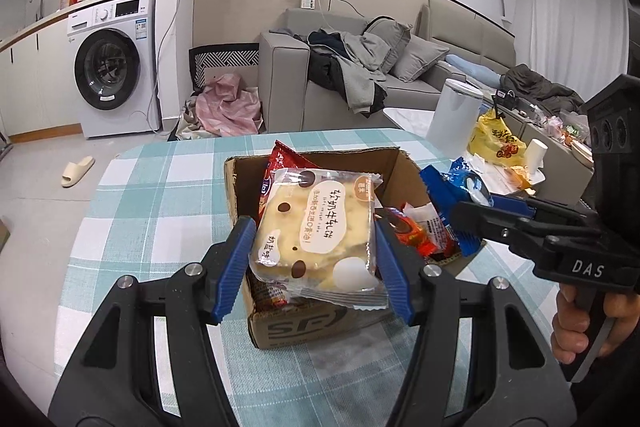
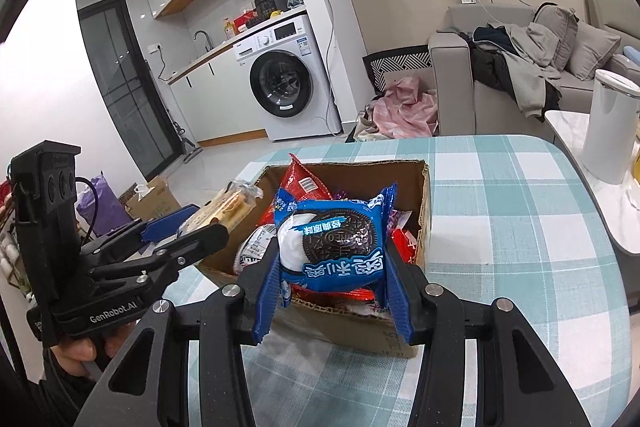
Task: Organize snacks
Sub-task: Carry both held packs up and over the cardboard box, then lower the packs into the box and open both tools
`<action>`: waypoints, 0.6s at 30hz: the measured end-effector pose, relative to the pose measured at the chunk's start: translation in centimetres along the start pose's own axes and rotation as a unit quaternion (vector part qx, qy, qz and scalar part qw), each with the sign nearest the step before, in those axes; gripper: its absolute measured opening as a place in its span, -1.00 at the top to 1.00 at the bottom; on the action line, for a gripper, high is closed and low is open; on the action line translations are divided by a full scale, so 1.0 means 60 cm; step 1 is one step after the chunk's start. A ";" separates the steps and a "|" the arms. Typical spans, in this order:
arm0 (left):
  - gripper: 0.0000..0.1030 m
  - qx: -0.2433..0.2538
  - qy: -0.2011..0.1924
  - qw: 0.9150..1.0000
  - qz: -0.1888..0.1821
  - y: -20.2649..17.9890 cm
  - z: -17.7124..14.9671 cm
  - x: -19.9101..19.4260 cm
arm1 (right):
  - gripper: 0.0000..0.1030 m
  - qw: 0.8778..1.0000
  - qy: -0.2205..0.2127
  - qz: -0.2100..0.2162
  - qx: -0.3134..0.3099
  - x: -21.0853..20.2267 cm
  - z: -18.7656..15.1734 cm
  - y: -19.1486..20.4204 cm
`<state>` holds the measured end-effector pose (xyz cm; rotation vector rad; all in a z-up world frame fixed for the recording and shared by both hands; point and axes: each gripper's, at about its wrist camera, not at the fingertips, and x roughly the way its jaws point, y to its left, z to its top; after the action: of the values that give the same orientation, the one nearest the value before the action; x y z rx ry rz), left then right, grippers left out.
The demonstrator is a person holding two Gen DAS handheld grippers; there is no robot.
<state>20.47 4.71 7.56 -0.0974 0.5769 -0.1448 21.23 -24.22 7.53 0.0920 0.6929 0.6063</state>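
Box (image 1: pixel 400 167) contents mostly hidden. Left gripper (image 1: pixel 314 259) clamps clear-wrapped cake (image 1: pixel 316 227); right gripper (image 2: pixel 334 291) clamps glossy blue cookie pack (image 2: pixel 332 239).

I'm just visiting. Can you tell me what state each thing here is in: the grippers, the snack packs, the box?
Left gripper: shut on the cake pack.
Right gripper: shut on the Oreo pack.
Cake pack: sealed, held above the box.
Oreo pack: sealed, held above the box.
Cardboard box: open, holding snacks.
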 end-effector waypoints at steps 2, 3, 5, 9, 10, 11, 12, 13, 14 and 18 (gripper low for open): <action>-0.12 -0.003 0.003 1.000 0.001 0.002 -0.001 0.012 | 0.07 1.000 0.002 0.000 0.003 0.005 -0.001 -0.002; -0.12 -0.004 0.005 1.000 0.000 0.003 -0.002 0.017 | 0.07 1.000 0.003 0.000 0.004 0.008 -0.001 -0.007; -0.12 -0.006 0.009 1.000 0.001 0.003 -0.004 0.029 | 0.07 1.000 0.005 -0.001 0.007 0.014 -0.001 -0.011; -0.12 -0.004 0.010 1.000 0.006 0.003 -0.009 0.049 | 0.07 1.000 0.010 -0.002 0.008 0.025 -0.001 -0.015; -0.12 -0.004 0.011 1.000 0.006 0.003 -0.011 0.052 | 0.07 1.000 0.012 -0.003 0.007 0.029 -0.001 -0.015; -0.12 -0.002 0.012 1.000 0.006 0.002 -0.013 0.057 | 0.07 1.000 0.014 -0.003 0.007 0.032 0.000 -0.016; -0.12 0.000 0.013 1.000 0.007 -0.001 -0.015 0.062 | 0.07 1.000 0.016 -0.003 0.006 0.037 0.000 -0.015; -0.12 0.002 0.013 1.000 0.008 -0.001 -0.016 0.066 | 0.07 1.000 0.017 -0.003 0.006 0.041 0.001 -0.017; -0.12 0.004 0.013 1.000 0.011 -0.002 -0.018 0.070 | 0.07 1.000 0.018 -0.004 0.006 0.044 0.001 -0.017; -0.12 0.002 0.023 1.000 0.014 0.001 -0.026 0.089 | 0.07 1.000 0.029 -0.005 0.009 0.065 0.001 -0.020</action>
<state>24.04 3.79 3.36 -0.0818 0.6229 -0.1221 24.23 -23.08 5.04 0.0881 0.7540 0.5943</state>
